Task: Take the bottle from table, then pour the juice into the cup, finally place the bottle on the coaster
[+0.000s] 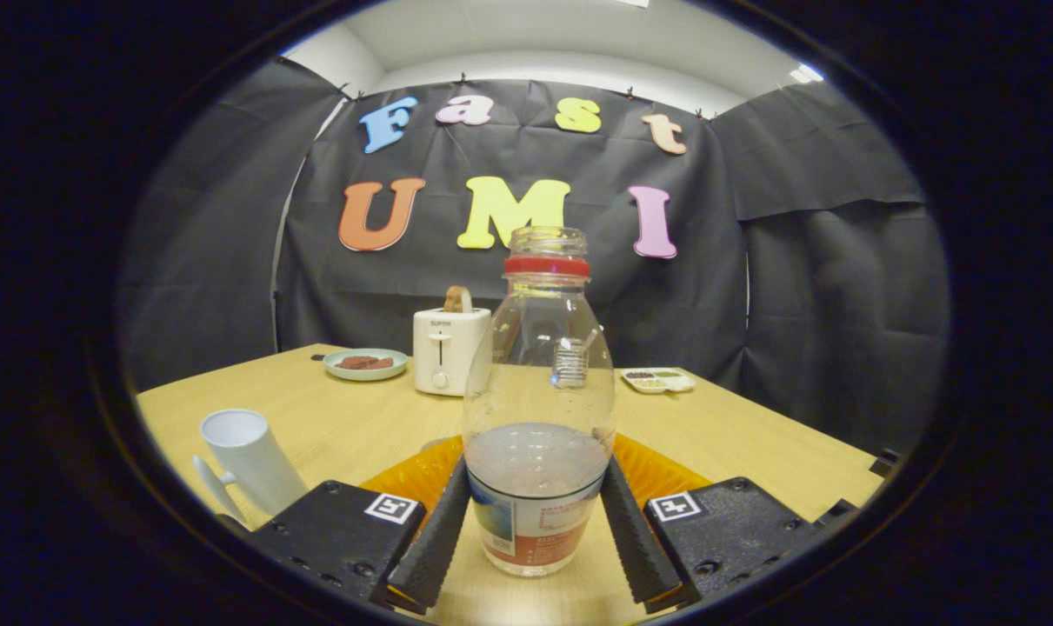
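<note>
A clear plastic bottle (536,409) with a red neck ring and no cap stands upright between my fingers, with a little pale juice in its lower part. My gripper (535,469) is shut on the bottle, both fingers pressing its sides just above the label. An orange coaster (661,474) lies on the table right behind the bottle, partly hidden by it. I cannot tell whether the bottle's base rests on the table or hangs just above it. A white cup (249,461) with a handle stands to the left of the fingers.
On the wooden table (752,435), a white toaster (446,349) with a slice in it stands beyond the bottle. A pale plate (365,363) with dark food is to its left. A small divided tray (659,380) lies at the far right.
</note>
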`<state>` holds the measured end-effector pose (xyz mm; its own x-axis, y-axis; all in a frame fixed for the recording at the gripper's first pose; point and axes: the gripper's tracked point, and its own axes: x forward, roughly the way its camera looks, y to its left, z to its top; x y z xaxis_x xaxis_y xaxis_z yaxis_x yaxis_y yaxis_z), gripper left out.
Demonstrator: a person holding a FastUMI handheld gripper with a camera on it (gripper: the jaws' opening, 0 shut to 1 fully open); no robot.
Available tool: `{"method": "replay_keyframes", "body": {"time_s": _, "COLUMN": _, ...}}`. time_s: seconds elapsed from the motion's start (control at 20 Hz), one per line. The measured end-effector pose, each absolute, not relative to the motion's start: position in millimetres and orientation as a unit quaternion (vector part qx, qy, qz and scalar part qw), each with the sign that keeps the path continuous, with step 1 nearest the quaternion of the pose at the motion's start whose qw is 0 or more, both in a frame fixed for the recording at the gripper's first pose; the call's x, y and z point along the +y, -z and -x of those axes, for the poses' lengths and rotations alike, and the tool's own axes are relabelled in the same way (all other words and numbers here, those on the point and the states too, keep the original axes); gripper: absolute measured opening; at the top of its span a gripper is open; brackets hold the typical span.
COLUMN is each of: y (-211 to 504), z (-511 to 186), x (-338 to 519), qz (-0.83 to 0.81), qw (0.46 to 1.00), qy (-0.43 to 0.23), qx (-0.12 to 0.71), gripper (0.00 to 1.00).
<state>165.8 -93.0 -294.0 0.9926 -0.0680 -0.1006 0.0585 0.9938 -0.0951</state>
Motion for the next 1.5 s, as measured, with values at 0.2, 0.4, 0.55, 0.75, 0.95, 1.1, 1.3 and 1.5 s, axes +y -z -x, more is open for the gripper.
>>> {"method": "replay_keyframes", "body": {"time_s": 0.2, "y": 277.6, "z": -151.7, "x": -97.7, "qz": 0.045, "qw": 0.997, "qy": 0.038, "qx": 0.047, "gripper": 0.82}}
{"method": "replay_keyframes", "body": {"time_s": 0.4, "y": 266.8, "z": -141.0, "x": -96.3, "qz": 0.062, "qw": 0.996, "qy": 0.039, "qx": 0.055, "gripper": 0.82}}
{"method": "replay_keyframes", "body": {"time_s": 0.55, "y": 256.0, "z": -131.2, "x": -86.4, "qz": 0.119, "qw": 0.991, "qy": 0.028, "qx": 0.057, "gripper": 0.82}}
{"method": "replay_keyframes", "body": {"time_s": 0.75, "y": 245.1, "z": -126.7, "x": -89.1, "qz": 0.204, "qw": 0.977, "qy": 0.037, "qx": 0.055, "gripper": 0.82}}
{"method": "replay_keyframes", "body": {"time_s": 0.95, "y": 242.9, "z": -131.9, "x": -87.2, "qz": 0.274, "qw": 0.959, "qy": 0.033, "qx": 0.068, "gripper": 0.82}}
{"method": "replay_keyframes", "body": {"time_s": 1.1, "y": 246.3, "z": -138.9, "x": -80.2, "qz": 0.338, "qw": 0.937, "qy": 0.01, "qx": 0.083, "gripper": 0.82}}
{"method": "replay_keyframes", "body": {"time_s": 1.3, "y": 246.9, "z": -142.4, "x": -77.0, "qz": 0.424, "qw": 0.901, "qy": 0.001, "qx": 0.093, "gripper": 0.82}}
{"method": "replay_keyframes", "body": {"time_s": 1.5, "y": 245.5, "z": -146.2, "x": -63.3, "qz": 0.498, "qw": 0.863, "qy": -0.003, "qx": 0.082, "gripper": 0.81}}
